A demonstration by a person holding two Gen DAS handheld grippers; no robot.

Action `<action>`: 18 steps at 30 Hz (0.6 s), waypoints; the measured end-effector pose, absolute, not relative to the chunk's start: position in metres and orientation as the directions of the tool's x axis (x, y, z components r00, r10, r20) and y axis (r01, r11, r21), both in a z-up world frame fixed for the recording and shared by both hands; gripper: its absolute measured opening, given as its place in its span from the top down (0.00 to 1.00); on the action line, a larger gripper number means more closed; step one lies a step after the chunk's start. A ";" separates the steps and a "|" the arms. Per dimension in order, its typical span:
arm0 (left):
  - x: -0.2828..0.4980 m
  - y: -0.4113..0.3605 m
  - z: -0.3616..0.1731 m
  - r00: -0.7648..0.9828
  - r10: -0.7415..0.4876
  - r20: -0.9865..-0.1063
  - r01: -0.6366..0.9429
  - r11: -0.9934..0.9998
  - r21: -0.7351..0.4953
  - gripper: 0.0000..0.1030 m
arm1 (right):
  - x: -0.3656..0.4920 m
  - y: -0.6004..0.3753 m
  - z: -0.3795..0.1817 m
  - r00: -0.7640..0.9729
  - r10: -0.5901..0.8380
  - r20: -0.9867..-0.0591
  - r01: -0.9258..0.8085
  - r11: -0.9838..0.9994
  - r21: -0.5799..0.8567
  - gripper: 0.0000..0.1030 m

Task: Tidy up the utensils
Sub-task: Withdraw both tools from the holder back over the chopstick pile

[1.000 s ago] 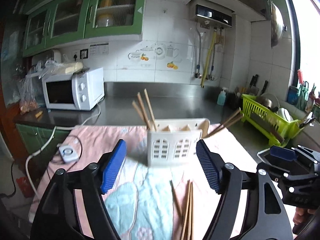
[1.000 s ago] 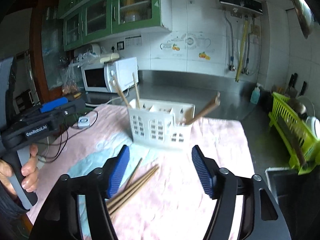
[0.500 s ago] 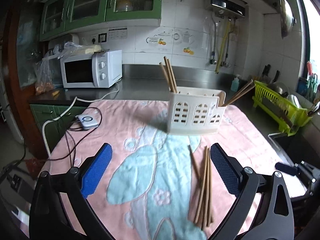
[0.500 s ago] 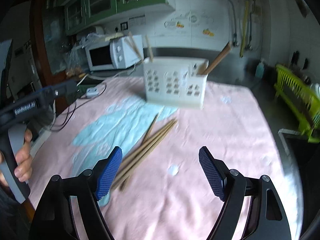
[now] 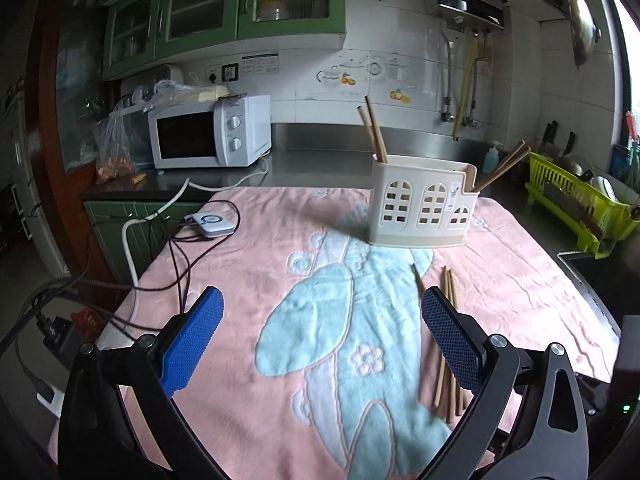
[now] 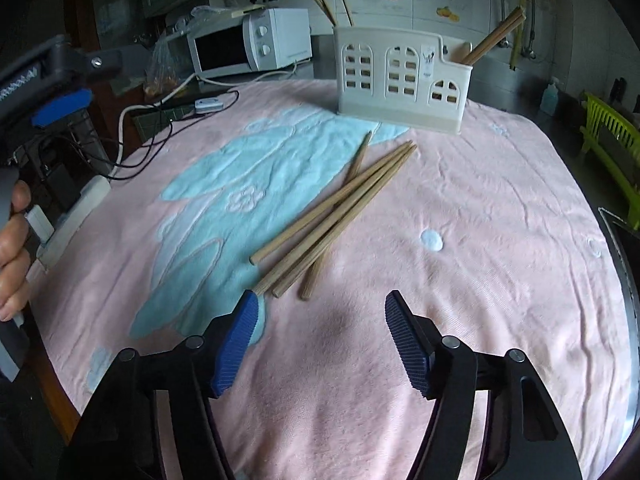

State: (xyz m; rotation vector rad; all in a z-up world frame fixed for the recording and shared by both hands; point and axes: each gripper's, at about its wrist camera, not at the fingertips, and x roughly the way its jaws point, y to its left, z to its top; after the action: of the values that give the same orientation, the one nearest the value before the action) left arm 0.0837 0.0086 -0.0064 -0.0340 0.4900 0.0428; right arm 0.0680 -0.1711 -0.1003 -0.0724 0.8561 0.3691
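Your right gripper [image 6: 318, 316] sits low in the right wrist view, its blue pads apart with only the pink cloth [image 6: 480, 200] between them; its jaws have just been closing a little, on nothing. Just above the pads, in the middle of that frame, four loose chopsticks [image 6: 336, 216] lie on the cloth, three fanned side by side and one crossing under them, their near ends close to your left-hand pad but not touching it. Farther up, at upper centre, the white utensil holder [image 6: 400, 76] stands upright on the cloth, with chopsticks leaning out of its left and right compartments.

Your left gripper [image 5: 320, 340] fills the bottom of the left wrist view, jaws spread wide and empty after just opening, over the pale blue pattern of the cloth. The same loose chopsticks run up the lower right of that frame, partly hidden behind the right-hand pad. At the left edge of the right wrist view your hand [image 6: 14, 252] grips the left gripper's handle.

Behind the cloth, a white microwave [image 5: 208, 132] stands on the counter [image 5: 312, 164] at upper left, and a green dish rack [image 5: 576, 200] sits at the right edge.
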 end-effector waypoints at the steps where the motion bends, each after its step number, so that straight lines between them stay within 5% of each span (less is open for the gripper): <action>1: 0.083 0.011 -0.008 0.880 0.034 -0.474 -0.053 0.998 -0.026 0.05 | 0.068 -0.170 -0.102 0.593 0.284 -0.754 -0.344 0.935 0.082 0.40; 18: 0.081 0.025 -0.032 0.852 0.019 -0.524 -0.064 0.996 -0.069 0.05 | 0.080 -0.161 -0.116 0.588 0.203 -0.783 -0.280 0.959 0.038 0.42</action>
State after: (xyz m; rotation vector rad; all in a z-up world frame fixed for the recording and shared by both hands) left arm 0.0812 0.0247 -0.0319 -0.0847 0.5500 0.0438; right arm 0.0802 -0.1611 -0.1158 -0.0925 0.8996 0.2818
